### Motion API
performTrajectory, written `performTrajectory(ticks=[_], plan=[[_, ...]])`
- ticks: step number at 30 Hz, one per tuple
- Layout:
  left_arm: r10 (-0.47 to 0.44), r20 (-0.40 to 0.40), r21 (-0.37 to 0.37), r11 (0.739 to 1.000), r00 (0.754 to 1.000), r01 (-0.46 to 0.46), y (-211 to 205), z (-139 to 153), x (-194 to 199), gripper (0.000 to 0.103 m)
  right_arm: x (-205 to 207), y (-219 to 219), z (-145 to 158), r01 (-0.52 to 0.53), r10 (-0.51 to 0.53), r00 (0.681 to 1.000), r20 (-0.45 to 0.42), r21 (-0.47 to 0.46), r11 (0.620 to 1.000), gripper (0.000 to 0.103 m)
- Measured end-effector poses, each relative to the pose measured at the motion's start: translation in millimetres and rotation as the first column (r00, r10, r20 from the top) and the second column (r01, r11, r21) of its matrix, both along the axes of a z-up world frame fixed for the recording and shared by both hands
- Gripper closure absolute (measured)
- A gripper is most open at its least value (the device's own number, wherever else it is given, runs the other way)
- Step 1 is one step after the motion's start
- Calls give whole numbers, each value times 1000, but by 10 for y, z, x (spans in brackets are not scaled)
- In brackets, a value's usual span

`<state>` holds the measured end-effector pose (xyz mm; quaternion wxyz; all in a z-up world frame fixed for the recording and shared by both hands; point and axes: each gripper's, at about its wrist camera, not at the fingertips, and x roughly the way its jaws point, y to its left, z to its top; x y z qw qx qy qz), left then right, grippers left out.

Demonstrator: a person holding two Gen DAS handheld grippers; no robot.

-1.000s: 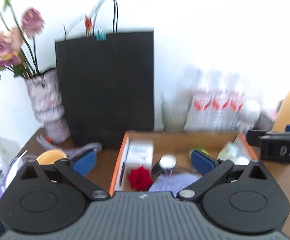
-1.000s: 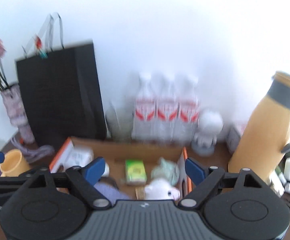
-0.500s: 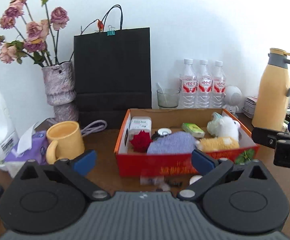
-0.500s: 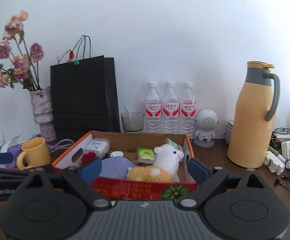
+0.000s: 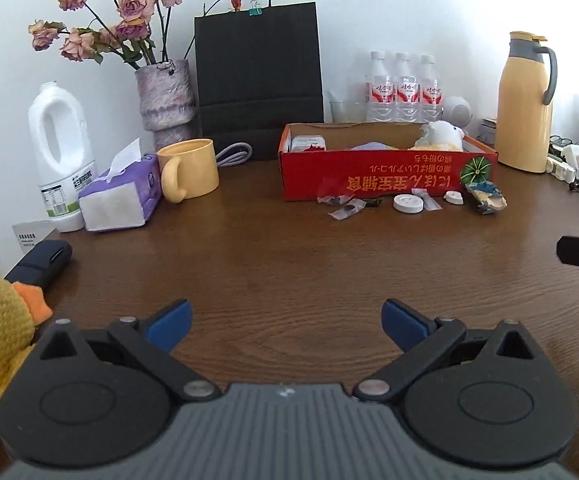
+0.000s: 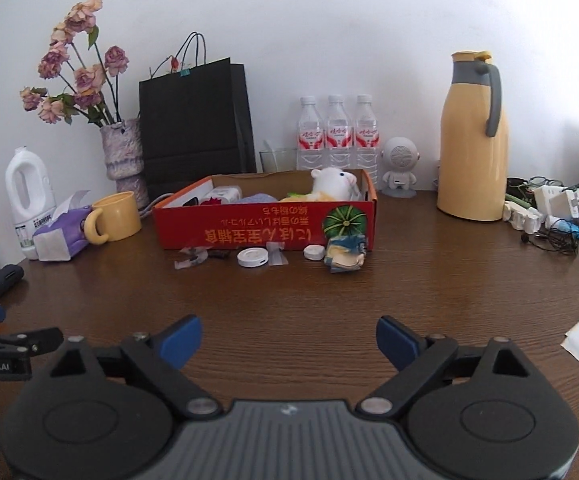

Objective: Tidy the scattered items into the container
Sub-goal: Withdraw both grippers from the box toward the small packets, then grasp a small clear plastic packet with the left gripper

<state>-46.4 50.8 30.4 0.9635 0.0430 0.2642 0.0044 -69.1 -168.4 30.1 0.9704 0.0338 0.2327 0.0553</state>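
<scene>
Looking across a dark brown wooden table (image 6: 289,292) set against a plain white wall, I hold both tools low over bare wood. My left gripper (image 5: 285,322) stands wide with nothing between its blue pads, and my right gripper (image 6: 288,338) is also wide, its jaws closing a little on empty air.

The container is a shallow red cardboard box (image 6: 265,230) with yellow printed characters and a green melon picture on its front wall. It sits toward the back of the table, well apart from both grippers. Inside it I see a white plush animal (image 6: 331,184), a bluish cloth and a small white carton.

Just in front of the box lie the scattered items: one larger white disc (image 6: 252,257), one smaller white disc (image 6: 314,253), one crumpled blue and cream packet (image 6: 344,256), and several small clear wrappers (image 5: 345,210) that I cannot count surely.

Around the box stand three water bottles (image 6: 338,134), one yellow thermos (image 6: 474,136), one yellow mug (image 6: 115,218), one black paper bag (image 6: 197,124), one vase of dried roses (image 6: 123,156), one white jug (image 5: 59,152) and one purple tissue pack (image 5: 119,198).
</scene>
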Motion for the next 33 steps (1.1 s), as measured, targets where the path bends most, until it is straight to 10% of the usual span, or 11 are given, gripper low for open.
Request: performTrajectory(ticks=[6, 12, 15, 20, 33], plan=[[-96, 14, 57, 994, 995, 95, -133, 84, 579, 3, 374, 53, -4, -51, 51, 999, -13, 3, 999, 29], [-238, -102, -14, 971, 966, 238, -225, -56, 1437, 46, 589, 6, -48, -58, 59, 997, -40, 11, 998, 36], [-342, -169, -31, 939, 924, 342, -254, -168, 1892, 47, 636, -61, -87, -36, 37, 998, -52, 23, 999, 36], [-318, -208, -2, 946, 925, 325, -261, -328, 2350, 48, 685, -185, -141, 13, -11, 998, -57, 40, 999, 36], [-260, -157, -27, 965, 953, 259, -309, -290, 1818, 98, 994, -135, -159, -35, 37, 997, -67, 29, 999, 36]])
